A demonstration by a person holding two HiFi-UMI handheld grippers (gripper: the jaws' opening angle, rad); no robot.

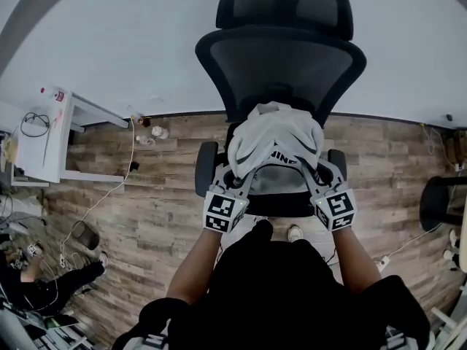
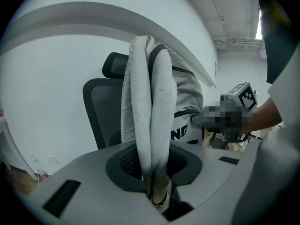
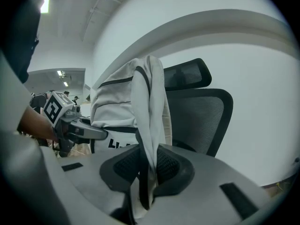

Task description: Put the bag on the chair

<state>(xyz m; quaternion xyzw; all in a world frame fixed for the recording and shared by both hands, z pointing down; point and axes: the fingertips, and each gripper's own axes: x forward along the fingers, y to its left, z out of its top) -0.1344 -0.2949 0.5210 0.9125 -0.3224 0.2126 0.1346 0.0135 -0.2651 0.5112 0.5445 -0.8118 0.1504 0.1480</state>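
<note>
Bag (image 1: 276, 138) spans sideways from my left tool (image 1: 235, 175) to my right tool (image 1: 312, 172), each clamped on a fold, bulging toward the chair (image 1: 281, 64) just ahead.

Bright, even indoor light, soft shadows, strong fisheye curvature, dark vignette at the corners.

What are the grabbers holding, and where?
The white bag: the left hand-held gripper pinches a strap or fold on its left side, the right hand-held gripper one on its right.
</note>
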